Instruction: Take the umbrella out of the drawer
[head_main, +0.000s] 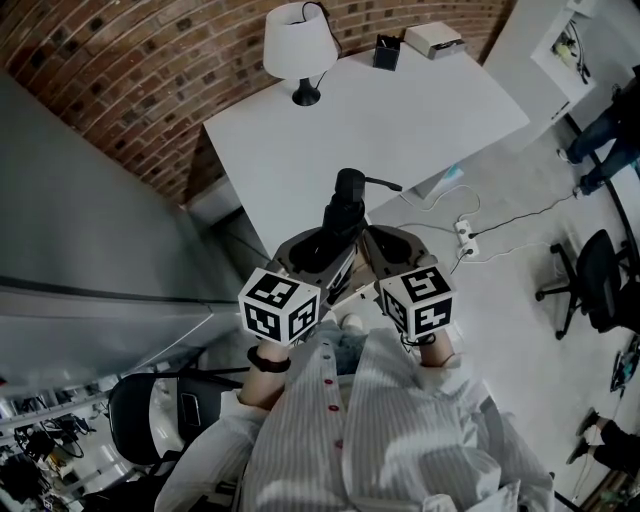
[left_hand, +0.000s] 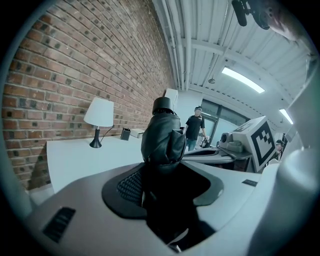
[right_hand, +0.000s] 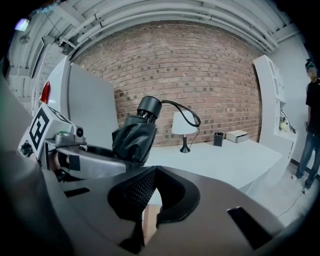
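Since the folded black umbrella (head_main: 345, 205) stands clamped in the left gripper (head_main: 322, 248), held up near the white table (head_main: 420, 120) with no drawer in sight, the removal looks essentially done; the right gripper (head_main: 385, 250) sits closed and empty beside it.

White table (head_main: 400, 120), lamp (head_main: 298, 45), black holder (head_main: 386, 50), white box (head_main: 434, 38)
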